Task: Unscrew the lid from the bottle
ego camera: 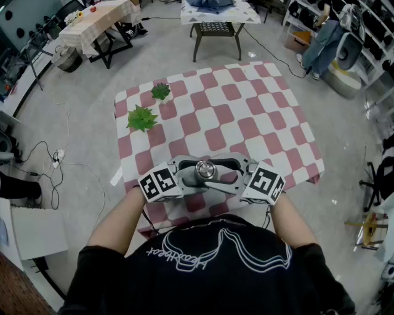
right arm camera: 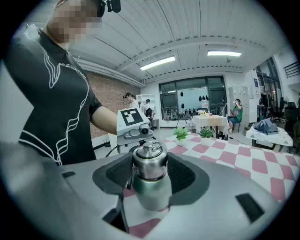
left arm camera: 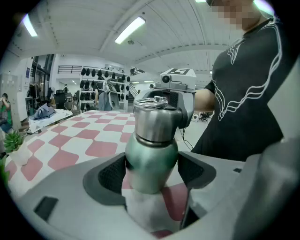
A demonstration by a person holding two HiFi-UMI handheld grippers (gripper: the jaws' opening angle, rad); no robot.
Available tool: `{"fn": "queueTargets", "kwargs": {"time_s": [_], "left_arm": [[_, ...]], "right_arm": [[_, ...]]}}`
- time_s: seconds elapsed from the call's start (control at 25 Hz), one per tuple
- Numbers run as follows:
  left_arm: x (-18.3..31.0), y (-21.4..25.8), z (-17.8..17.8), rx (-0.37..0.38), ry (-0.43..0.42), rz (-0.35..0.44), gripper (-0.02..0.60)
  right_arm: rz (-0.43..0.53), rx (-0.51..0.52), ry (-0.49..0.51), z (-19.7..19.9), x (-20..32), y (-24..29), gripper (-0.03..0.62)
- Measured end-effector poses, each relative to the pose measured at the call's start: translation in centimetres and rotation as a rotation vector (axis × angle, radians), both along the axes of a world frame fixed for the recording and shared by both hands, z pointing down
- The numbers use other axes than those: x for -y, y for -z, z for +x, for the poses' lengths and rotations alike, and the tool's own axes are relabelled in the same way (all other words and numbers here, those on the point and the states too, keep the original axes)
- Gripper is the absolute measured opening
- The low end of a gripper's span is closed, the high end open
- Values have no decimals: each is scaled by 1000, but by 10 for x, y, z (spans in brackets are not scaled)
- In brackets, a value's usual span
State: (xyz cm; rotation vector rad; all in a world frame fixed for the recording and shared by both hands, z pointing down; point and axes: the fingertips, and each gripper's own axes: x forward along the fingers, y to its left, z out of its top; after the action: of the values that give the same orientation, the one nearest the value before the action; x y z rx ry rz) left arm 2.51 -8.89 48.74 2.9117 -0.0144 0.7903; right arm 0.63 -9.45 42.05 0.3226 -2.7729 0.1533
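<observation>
A green metal bottle [left arm camera: 151, 161] with a silver screw lid [left arm camera: 157, 119] stands upright on the red-and-white checked table [ego camera: 246, 111], close to its near edge. My left gripper [left arm camera: 151, 172] is shut on the green body, with its dark pads against both sides. From the opposite side, my right gripper [right arm camera: 150, 174] is shut on the silver lid [right arm camera: 149, 161], a pad pressing each side of it. In the head view both grippers, left [ego camera: 192, 176] and right [ego camera: 223, 176], meet around the lid [ego camera: 205, 169]. The bottle's base is hidden.
Two small potted green plants [ego camera: 142, 118] [ego camera: 161, 92] stand at the table's far left. Beyond the table are a dark-framed side table [ego camera: 217, 27] and a cloth-covered table [ego camera: 98, 18]. Cables [ego camera: 55, 157] lie on the floor at left.
</observation>
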Motion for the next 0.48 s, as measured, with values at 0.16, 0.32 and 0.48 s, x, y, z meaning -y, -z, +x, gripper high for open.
{"fn": "queueTargets", "kwargs": {"time_s": [0.16, 0.32, 0.48], "left_arm": [[0, 0, 1, 3, -2, 4, 342], [0, 0, 0, 8, 12, 14, 342], [-2, 6, -5, -12, 48, 7, 342]], "right_arm": [[7, -4, -3, 1, 0, 0, 235], [25, -7, -27, 0, 1, 3, 233], [34, 4, -58, 3, 0, 6, 233]]}}
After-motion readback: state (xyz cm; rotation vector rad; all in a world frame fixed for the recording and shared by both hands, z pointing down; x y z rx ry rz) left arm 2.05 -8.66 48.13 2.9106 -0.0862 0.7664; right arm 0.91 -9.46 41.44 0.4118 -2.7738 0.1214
